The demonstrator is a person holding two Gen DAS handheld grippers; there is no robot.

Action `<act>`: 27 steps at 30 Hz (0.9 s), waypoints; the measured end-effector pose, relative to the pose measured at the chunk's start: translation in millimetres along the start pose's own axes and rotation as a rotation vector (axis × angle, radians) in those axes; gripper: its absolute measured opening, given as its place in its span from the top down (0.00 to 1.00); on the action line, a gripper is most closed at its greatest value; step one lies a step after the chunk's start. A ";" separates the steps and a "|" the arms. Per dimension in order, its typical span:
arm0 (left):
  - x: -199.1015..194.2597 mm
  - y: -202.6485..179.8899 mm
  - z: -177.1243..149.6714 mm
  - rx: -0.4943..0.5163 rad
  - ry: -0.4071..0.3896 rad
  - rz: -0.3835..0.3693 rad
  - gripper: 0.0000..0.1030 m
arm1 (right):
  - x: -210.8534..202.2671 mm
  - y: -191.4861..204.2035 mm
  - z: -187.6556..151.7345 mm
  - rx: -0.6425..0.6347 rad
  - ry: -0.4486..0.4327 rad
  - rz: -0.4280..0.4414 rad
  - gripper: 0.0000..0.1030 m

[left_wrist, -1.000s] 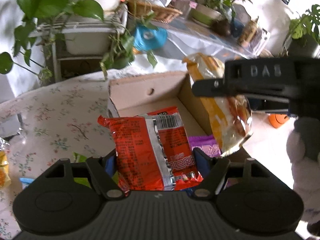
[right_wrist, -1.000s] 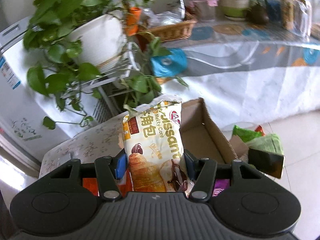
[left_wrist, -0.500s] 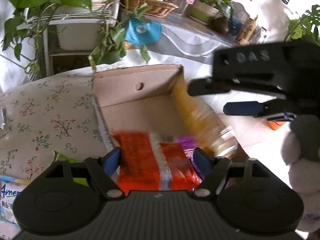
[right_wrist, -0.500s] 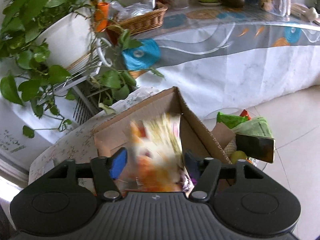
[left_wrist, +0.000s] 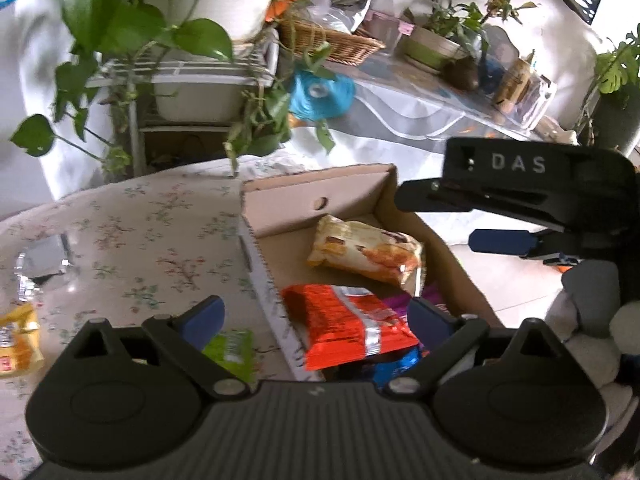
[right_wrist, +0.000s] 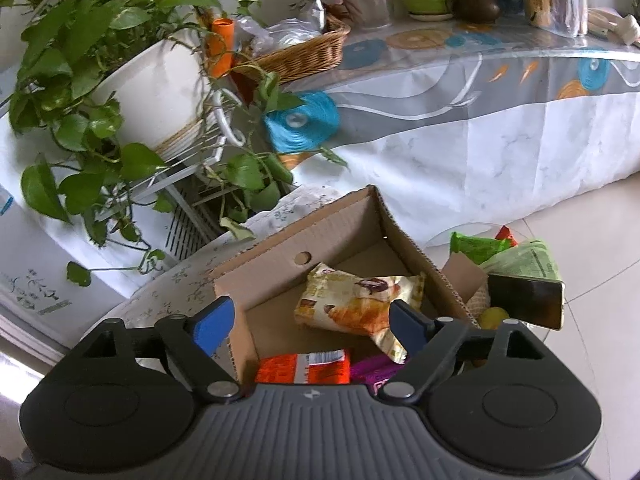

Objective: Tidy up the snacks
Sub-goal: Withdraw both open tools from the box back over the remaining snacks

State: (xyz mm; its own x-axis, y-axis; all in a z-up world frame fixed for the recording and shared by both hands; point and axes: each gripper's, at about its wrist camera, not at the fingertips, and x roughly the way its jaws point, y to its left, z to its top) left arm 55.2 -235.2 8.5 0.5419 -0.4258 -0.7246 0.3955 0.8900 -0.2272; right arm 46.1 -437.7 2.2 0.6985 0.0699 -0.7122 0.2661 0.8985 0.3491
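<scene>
Two grippers hang over a cardboard box (left_wrist: 280, 216) on a floral tablecloth (left_wrist: 140, 232), with potted plants (right_wrist: 100, 80) and a wicker basket (right_wrist: 304, 56) behind. The left gripper (left_wrist: 316, 316) and right gripper (right_wrist: 308, 320) have both just spread their jaws wide, pads touching nothing. One croissant packet (right_wrist: 352, 304) and one red snack packet (left_wrist: 344, 324) lie loose inside the box, beside a purple wrapper (right_wrist: 376, 372). One yellow packet (left_wrist: 18, 340) and one green packet (left_wrist: 232, 348) sit on the cloth.
</scene>
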 end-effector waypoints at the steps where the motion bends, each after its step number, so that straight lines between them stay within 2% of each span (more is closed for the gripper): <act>1: -3.2 2.5 -0.4 -0.001 0.000 0.007 0.05 | -0.2 1.3 -0.2 -0.004 0.002 0.005 0.12; 8: -29.5 27.2 -6.9 -0.026 0.002 0.062 0.05 | 0.0 9.7 -2.1 -0.034 0.013 0.018 0.12; 18: -73.6 75.2 -14.7 -0.130 -0.047 0.138 0.03 | 0.6 22.5 -10.8 -0.089 0.031 0.051 0.12; 27: -84.9 115.8 -23.5 -0.193 -0.030 0.216 0.03 | 1.9 47.2 -23.8 -0.201 0.053 0.128 0.12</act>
State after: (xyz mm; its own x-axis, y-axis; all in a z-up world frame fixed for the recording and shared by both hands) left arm 37.5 -92.2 28.4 0.6210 -0.2249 -0.7509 0.1211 0.9740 -0.1915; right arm 44.2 -384.8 2.8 0.6806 0.2072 -0.7028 0.0362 0.9485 0.3147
